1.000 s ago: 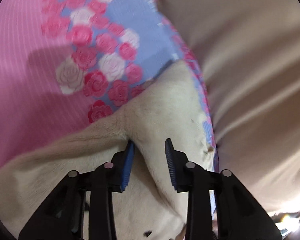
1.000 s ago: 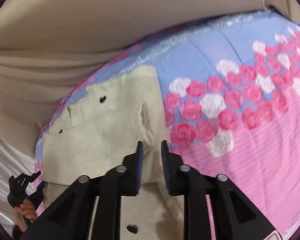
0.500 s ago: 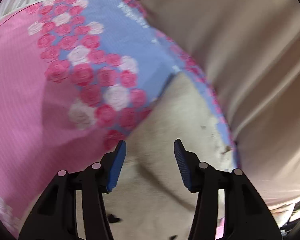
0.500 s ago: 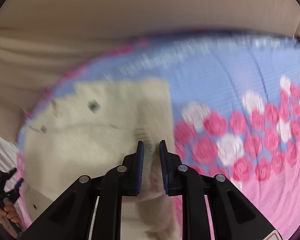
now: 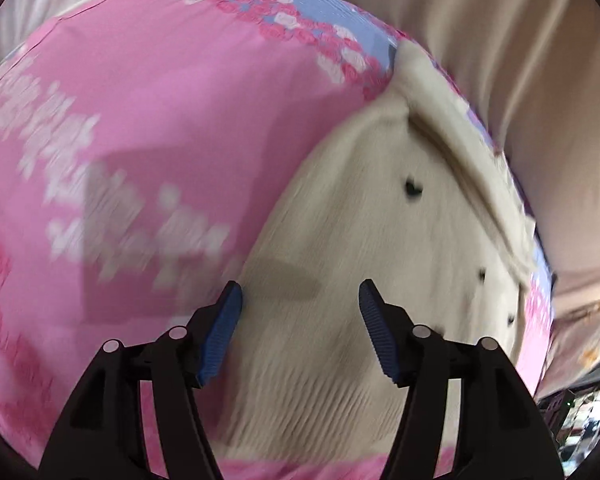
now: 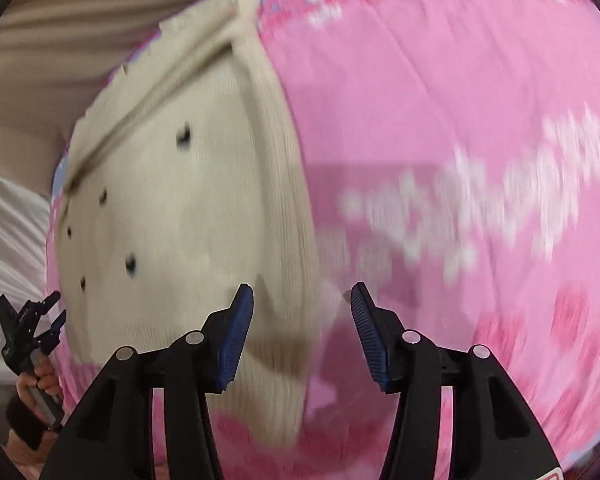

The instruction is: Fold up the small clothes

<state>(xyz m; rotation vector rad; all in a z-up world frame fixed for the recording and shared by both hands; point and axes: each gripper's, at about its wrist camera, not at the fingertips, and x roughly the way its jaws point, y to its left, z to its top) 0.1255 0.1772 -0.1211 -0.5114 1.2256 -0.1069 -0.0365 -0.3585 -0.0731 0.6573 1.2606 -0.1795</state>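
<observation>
While both views are smeared by blur, the layout reads clearly enough: a cream knitted garment lies flat on a pink bedspread, near the edge where the pink gives way to a band of printed roses and a blue strip. Small dark heart-shaped marks dot the knit; a folded ridge runs along its far side, with beige cloth beyond. Left gripper hangs over the near part of the garment, blue-padded jaws standing moderately wide, having just been opening, with nothing pinched between them; only the knit surface shows in the gap. Right gripper is set over the garment's ribbed side edge, where cream meets pink; its jaws have likewise just been opening and stand apart, the cloth lying below them, not gripped. In the right wrist view the garment fills the left half and the bedspread the right. At the lower left edge of that view the left gripper appears small, with a hand around its handle.
</observation>
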